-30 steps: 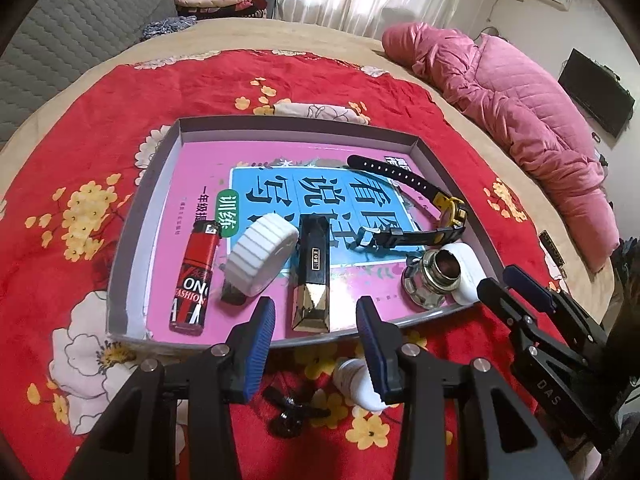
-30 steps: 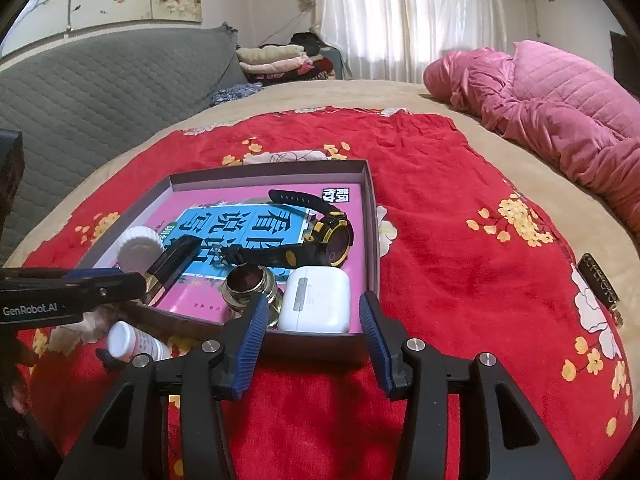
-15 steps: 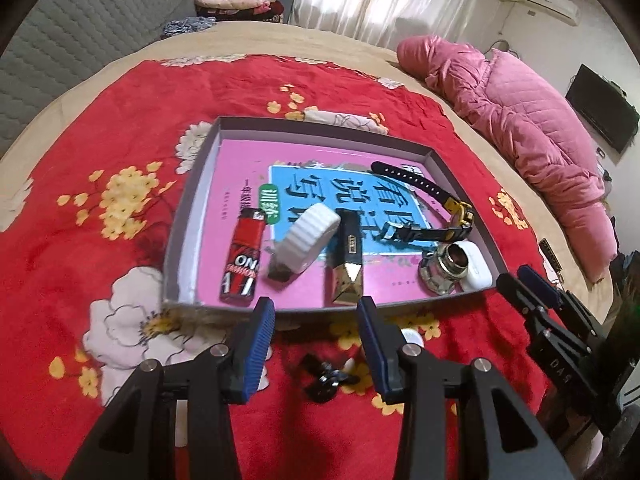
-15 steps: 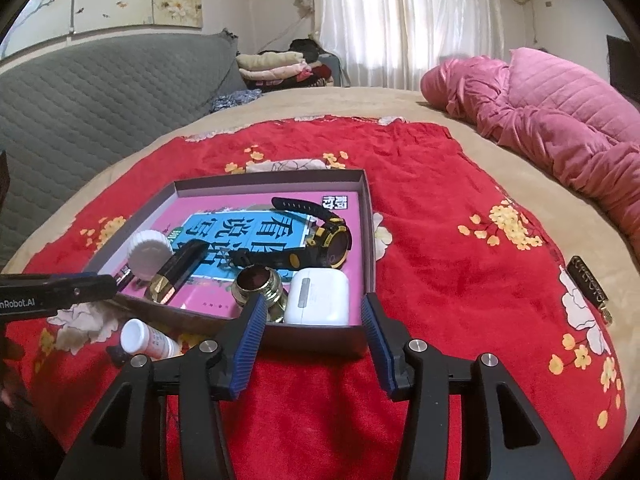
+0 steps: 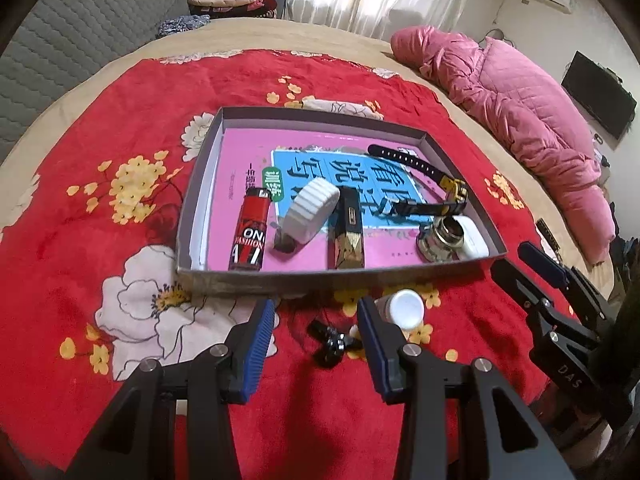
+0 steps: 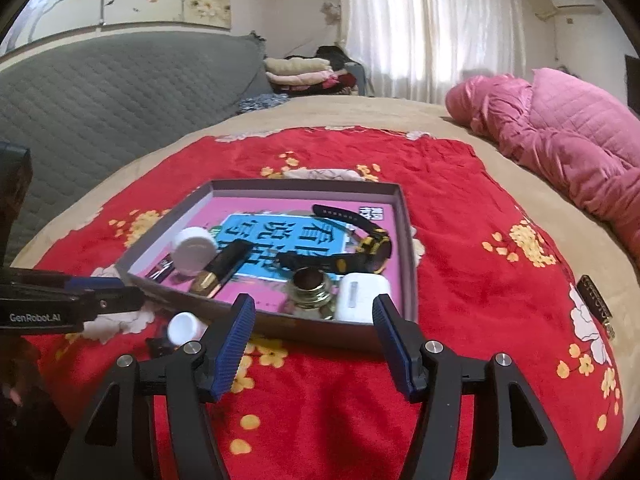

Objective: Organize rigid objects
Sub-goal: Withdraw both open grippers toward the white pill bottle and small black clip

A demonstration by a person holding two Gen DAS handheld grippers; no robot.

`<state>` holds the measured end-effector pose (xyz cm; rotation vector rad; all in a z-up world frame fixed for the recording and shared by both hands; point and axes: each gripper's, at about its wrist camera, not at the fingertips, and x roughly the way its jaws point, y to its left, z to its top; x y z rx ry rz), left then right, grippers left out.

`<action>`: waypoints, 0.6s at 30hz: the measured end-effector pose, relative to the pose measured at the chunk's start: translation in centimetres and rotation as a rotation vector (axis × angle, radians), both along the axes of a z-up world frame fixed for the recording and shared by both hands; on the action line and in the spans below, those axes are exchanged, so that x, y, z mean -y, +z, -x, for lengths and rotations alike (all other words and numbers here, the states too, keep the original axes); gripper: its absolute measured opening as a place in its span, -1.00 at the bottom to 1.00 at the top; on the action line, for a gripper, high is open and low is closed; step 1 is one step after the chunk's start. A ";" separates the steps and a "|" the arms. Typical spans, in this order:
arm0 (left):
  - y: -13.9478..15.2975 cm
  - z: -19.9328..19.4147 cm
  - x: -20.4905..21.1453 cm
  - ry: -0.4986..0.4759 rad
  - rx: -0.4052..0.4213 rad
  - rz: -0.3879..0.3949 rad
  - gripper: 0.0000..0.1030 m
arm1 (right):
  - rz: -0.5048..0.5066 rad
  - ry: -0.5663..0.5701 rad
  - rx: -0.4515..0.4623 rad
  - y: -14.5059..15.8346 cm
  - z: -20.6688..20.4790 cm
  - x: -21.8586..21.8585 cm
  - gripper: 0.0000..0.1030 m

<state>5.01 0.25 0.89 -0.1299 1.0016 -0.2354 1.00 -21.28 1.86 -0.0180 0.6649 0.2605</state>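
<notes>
**Grey tray, loose items in front**

The shallow grey cardboard tray (image 5: 192, 216) on plush red floral cloth (image 5: 120, 120) holds a glossy red lighter (image 5: 249, 236) printed "ONO FASHION". The left gripper (image 5: 316, 332) and right gripper (image 6: 314, 334) gape empty. A white-capped plastic bottle (image 5: 404, 308) lies outside the tray's near wall.

Open red cloth (image 5: 100, 208) at nine o'clock of grey tray (image 5: 192, 224); at six o'clock, white bottle (image 5: 404, 308) and black clip (image 5: 332, 340) crowding the near wall; tray floor bare toward twelve o'clock
</notes>
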 end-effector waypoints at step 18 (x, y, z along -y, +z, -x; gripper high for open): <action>-2.0 2.0 1.2 -0.069 -0.056 -0.038 -0.17 | 0.022 0.143 -0.045 -0.6 1.3 -3.1 0.27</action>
